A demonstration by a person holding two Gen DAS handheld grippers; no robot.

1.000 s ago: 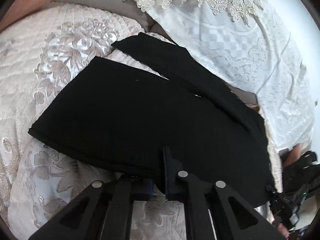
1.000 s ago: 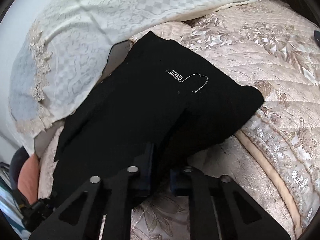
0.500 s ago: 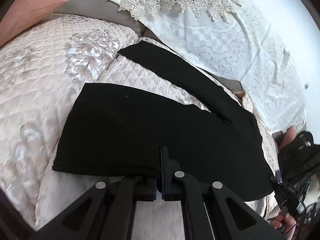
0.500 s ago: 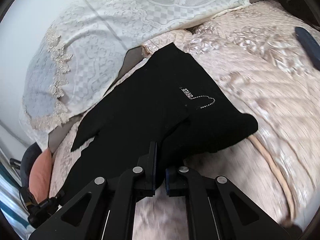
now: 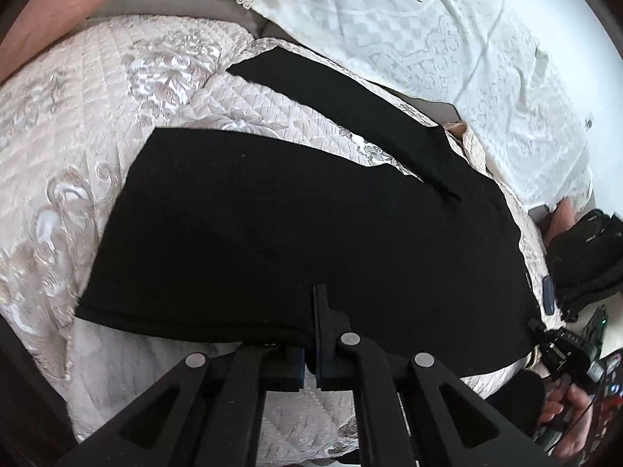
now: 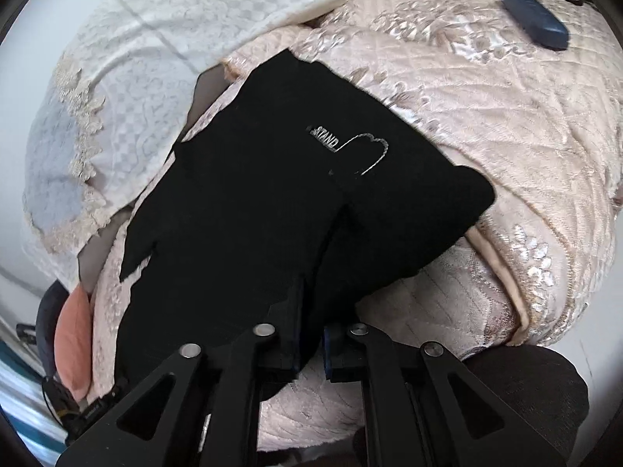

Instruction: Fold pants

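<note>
Black pants [image 5: 292,233] lie on a quilted cream bedspread [image 5: 117,89]. In the left wrist view one leg lies near me and the other leg [image 5: 350,109] runs apart behind it. My left gripper [image 5: 309,354] is shut on the hem of the near leg. In the right wrist view the pants [image 6: 253,202] show a white "STAND" print [image 6: 342,148] near the waist. My right gripper [image 6: 311,342] is shut on the near edge of the waist end, with cloth between its fingers.
A white lace cover [image 5: 447,46] drapes the headboard side. A pink cushion [image 5: 50,19] lies at the far left, also seen in the right wrist view [image 6: 74,338]. A dark blue remote [image 6: 533,19] lies on the bedspread. The bed's front edge [image 6: 518,292] is near.
Both grippers have kept their hold and pulled the pants towards me along the bed. The two legs now lie more apart, with bedspread showing between them.
</note>
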